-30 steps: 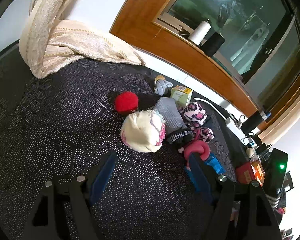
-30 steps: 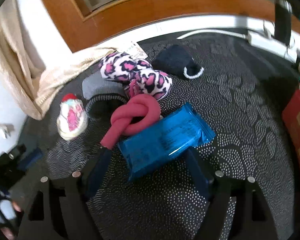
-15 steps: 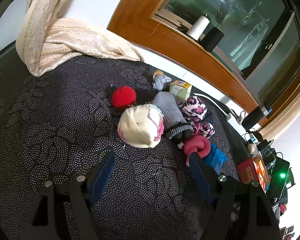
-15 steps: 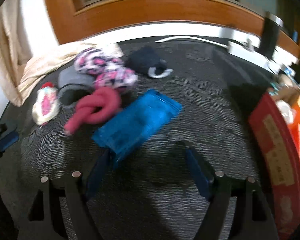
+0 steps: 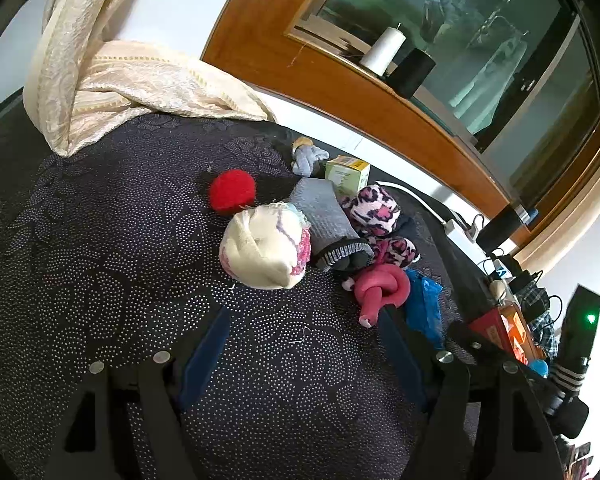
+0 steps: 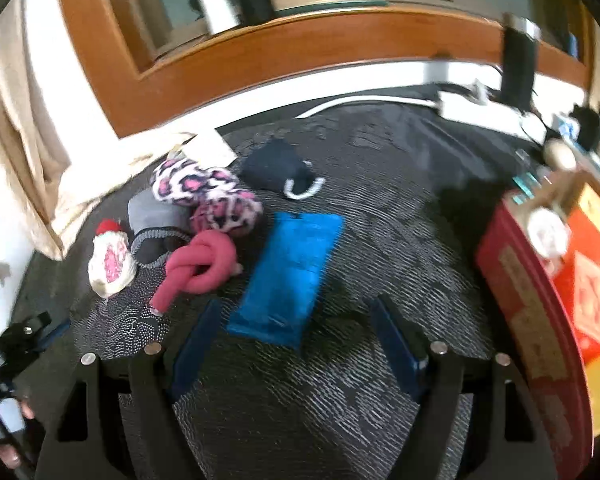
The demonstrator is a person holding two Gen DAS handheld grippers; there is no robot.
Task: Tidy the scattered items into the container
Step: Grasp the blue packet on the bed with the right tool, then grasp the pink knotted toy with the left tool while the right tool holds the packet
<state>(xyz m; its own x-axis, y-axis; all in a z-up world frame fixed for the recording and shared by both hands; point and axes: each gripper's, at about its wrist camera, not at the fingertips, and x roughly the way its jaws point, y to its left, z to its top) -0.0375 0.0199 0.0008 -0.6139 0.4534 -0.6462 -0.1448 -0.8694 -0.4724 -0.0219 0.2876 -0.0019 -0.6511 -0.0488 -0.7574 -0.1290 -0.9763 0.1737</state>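
Most of the clutter is not yet tidied: cream sock ball point(image 5: 266, 249), red pom-pom point(image 5: 232, 190), grey sock point(image 5: 328, 224), leopard-print socks point(image 6: 206, 196), knotted pink sock point(image 6: 200, 268), navy sock point(image 6: 276, 168) and blue packet point(image 6: 290, 276) all lie on the dark patterned cloth point(image 5: 100, 240), while the red box point(image 6: 540, 300) at the right edge already holds a few things. Both claws are wide open and empty: left gripper point(image 5: 300, 344) hangs short of the sock ball, right gripper point(image 6: 296, 334) sits with the packet's near end between its jaws, not touching as far as the blur shows.
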